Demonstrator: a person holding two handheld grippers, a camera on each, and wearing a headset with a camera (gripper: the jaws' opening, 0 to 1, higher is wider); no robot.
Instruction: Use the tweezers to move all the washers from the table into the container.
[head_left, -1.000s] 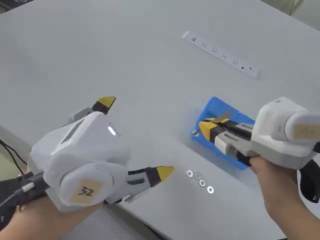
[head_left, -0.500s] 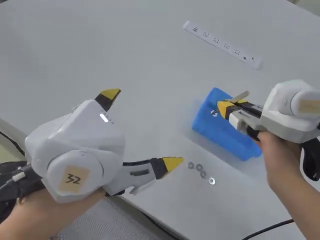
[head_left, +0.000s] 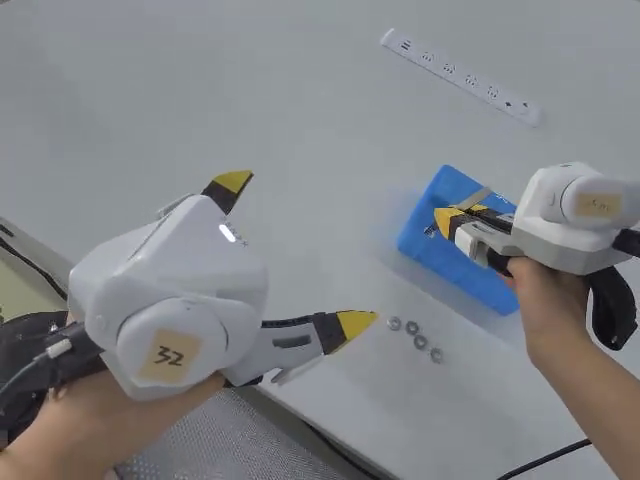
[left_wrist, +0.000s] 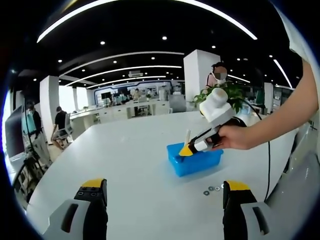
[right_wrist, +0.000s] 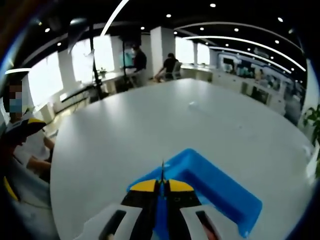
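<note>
My right claw (head_left: 448, 222) is clenched on the tweezers (head_left: 478, 196), with the tips over the left end of the blue container (head_left: 432, 248), probably to drop a washer in; I cannot tell whether one is pinched there. My left claw (head_left: 295, 252) hangs released, jaws wide, over the near left of the desk (head_left: 200, 90), clear of the work. Four washers (head_left: 421, 343) lie in a row just near of the container with nothing blocking them, and a power strip (head_left: 462, 78) lies far off.
</note>
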